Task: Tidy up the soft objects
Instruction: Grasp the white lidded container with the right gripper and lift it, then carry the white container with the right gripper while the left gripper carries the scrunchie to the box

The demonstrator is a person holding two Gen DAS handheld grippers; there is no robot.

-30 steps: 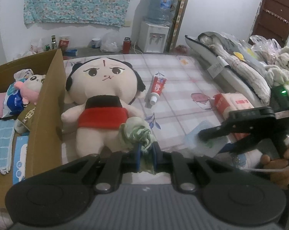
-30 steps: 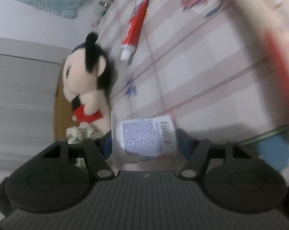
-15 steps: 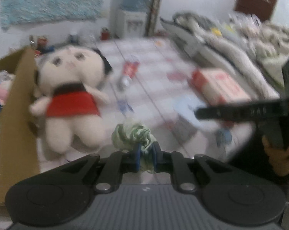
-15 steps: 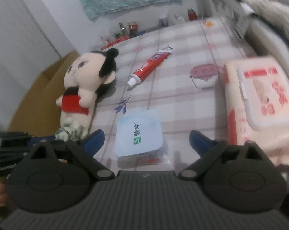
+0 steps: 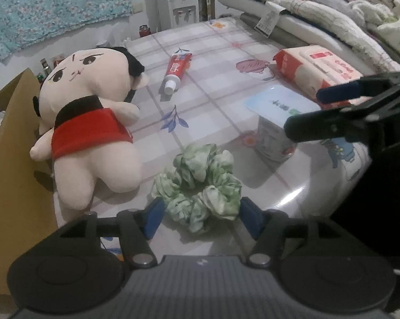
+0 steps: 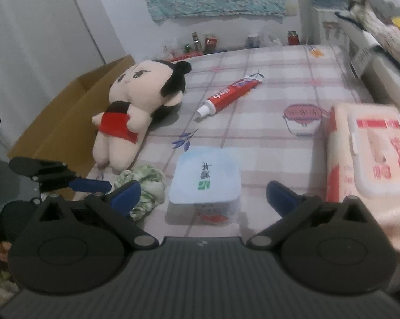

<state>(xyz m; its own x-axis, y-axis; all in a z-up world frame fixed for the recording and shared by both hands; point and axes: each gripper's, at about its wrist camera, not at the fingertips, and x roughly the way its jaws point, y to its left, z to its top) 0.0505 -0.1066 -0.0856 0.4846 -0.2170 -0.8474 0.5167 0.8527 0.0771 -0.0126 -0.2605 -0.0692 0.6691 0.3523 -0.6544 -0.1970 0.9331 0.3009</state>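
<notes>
Your left gripper (image 5: 200, 216) stands wide, empty, straddling the crumpled green-and-white fabric scrunchie (image 5: 198, 184) that lies on the checked tablecloth (image 5: 226, 61), near-right of the cream plush doll in a red top (image 5: 91, 122). Your right gripper (image 6: 202, 195) is also spread and empty, around the pale blue-lidded square tub (image 6: 204, 179). The scrunchie looks light, limp and compressible, unlikely to slip: pinch one bunched fold of the ring, not across the hole.

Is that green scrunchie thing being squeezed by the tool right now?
No, the left gripper is open, its blue fingertips standing apart on either side of the green scrunchie, which lies loose on the table.
</notes>
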